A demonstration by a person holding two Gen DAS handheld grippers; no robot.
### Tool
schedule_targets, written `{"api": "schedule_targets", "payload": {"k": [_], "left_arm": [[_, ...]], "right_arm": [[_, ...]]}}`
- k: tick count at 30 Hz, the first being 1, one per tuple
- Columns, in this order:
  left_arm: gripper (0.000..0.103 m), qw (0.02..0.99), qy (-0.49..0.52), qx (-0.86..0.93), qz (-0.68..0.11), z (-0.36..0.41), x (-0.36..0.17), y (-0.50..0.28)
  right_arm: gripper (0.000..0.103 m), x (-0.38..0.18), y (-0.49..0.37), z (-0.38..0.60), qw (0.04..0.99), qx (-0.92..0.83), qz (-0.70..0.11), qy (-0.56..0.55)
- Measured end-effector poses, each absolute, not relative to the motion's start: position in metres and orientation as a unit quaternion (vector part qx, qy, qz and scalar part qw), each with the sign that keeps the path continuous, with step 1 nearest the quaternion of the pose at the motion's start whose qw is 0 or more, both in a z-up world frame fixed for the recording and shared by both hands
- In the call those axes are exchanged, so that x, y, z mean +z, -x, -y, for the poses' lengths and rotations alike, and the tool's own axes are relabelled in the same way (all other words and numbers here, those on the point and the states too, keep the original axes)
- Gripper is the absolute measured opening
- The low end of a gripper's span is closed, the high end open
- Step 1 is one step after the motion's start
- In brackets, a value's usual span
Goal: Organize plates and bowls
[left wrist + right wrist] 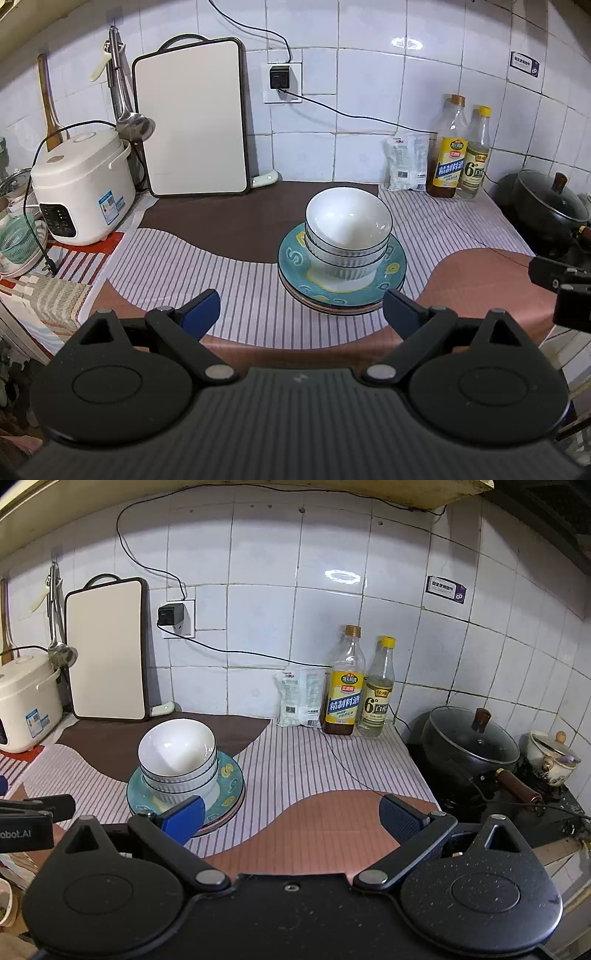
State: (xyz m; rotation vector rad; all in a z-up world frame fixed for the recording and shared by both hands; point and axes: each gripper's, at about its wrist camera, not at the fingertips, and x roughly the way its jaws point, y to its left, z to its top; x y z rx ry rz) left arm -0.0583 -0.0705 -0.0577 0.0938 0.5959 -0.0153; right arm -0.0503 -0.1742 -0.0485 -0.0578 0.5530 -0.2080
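**Both hand-held grippers wide open before a stack of bowls and plates**

Left hand-held gripper [301,308] has its two blue fingers spread far apart and nothing between them; it hangs above the near edge of the desk [236,295], clear of the crockery. Right hand-held gripper [291,816] is likewise spread wide and empty, held over the pink patch of the cloth, with its left blue finger [184,818] overlapping the near rim of the plates in that view; whether it touches them cannot be told.

The stack of bowls [347,236], three white ribbed ones nested upright with dark rims, sits on the stack of plates [295,258]. The top plate is teal with yellow and white markings, and at least one more plate edge shows beneath it. The whole pile stands on the striped cloth, near the middle of the desk, just in front of the brown patch.

Farther back, a white cutting board [192,118] leans upright against the tiled wall, with a white rice cooker [79,181] to its left and a metal ladle [129,110] hanging between them. A black plug [279,76] sits in the wall socket, its cable running along the wall. On the right stand a white packet [406,162] and two bottles [458,151] side by side against the tiles. Beyond the desk's right end, a black lidded pan [469,742] rests on the stove, with a small white pot [550,753] beside it.
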Motion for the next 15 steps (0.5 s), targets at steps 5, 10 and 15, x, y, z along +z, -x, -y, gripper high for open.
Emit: {"api": "schedule_targets", "payload": {"k": [5, 10, 15], "left_arm": [[0.096, 0.953, -0.039, -0.006, -0.299, 0.0682, -0.0582, 0.0555], [0.096, 0.954, -0.036, -0.005, -0.299, 0.0667, -0.0581, 0.0551], [0.096, 0.955, -0.035, -0.003, -0.294, 0.0664, -0.0568, 0.0567]], "right_arm": [[0.102, -0.0506, 0.0476, 0.1769, 0.953, -0.113, -0.278, 0.025], [0.102, -0.0524, 0.0469, 0.1780, 0.952, -0.115, -0.282, 0.023], [0.102, -0.0530, 0.0459, 0.1772, 0.951, -0.115, -0.284, 0.027]]}}
